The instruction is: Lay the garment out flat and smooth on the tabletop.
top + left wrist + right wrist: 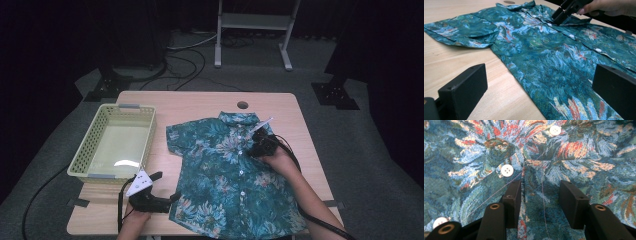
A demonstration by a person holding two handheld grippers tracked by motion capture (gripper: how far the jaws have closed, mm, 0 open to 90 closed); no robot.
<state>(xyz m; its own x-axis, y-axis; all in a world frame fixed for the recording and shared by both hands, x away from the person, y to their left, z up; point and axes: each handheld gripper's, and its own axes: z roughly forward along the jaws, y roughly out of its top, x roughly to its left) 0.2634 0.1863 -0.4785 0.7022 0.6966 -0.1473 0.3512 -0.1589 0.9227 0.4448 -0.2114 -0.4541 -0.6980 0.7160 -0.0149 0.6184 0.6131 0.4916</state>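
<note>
shirt: we see it flat on the tabletop
left tool: spread wide, at the hem
right tool: parted, maybe touching the placket
basket: left

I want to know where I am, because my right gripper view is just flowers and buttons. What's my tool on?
Observer: Your right tool is on the chest of a teal flowered shirt, which lies spread flat on a wooden table.
Operator: Where's my other tool?
Observer: The left tool is low at the shirt's bottom left corner. Its jaws are open and hold nothing.
Operator: Is anything else on the table?
Observer: Yes, a pale green basket stands left of the shirt, with nothing inside.
</note>
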